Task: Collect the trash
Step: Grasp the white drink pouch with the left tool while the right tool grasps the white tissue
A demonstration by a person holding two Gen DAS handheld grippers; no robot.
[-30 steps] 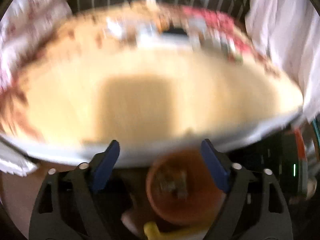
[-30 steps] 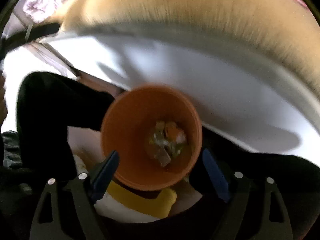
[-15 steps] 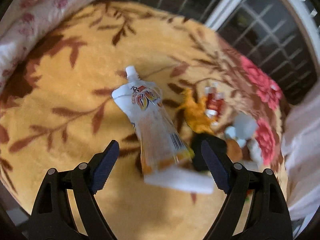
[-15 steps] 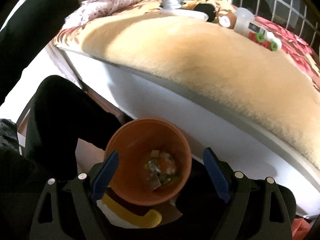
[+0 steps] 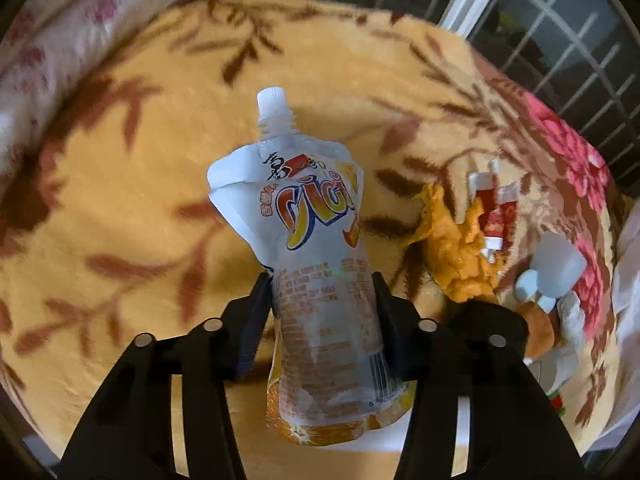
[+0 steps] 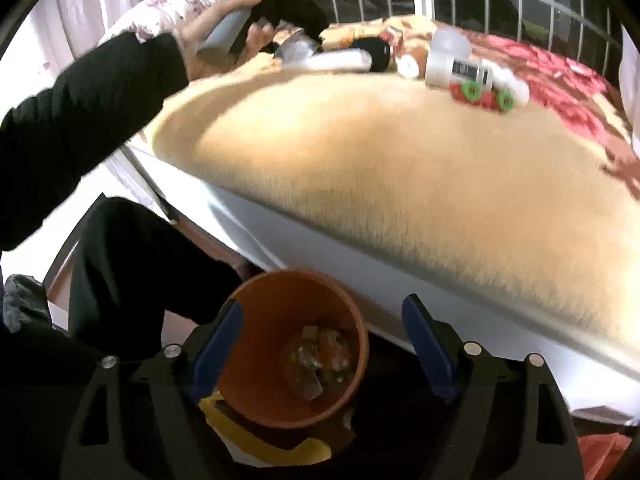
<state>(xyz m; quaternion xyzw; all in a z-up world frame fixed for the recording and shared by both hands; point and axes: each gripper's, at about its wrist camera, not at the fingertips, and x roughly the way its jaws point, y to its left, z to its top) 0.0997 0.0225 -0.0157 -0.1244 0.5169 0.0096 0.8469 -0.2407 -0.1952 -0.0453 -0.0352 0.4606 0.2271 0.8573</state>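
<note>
In the left wrist view my left gripper is shut on a white drink pouch with an orange logo and a white spout, which lies on the yellow leaf-patterned blanket. To its right lie orange crumpled wrap, a red-white packet and small white pieces. In the right wrist view my right gripper is open and empty above an orange bin on the floor with scraps inside. The left gripper shows far off on the bed.
A white bottle, a red toy with green wheels, a black object and a white tube lie on the bed. The white bed frame stands beside the bin. Window bars lie behind. A floral pillow lies far left.
My left gripper moved from the bed edge over the blanket to the pouch and closed on it. My right gripper stayed open over the bin, tilting up.
</note>
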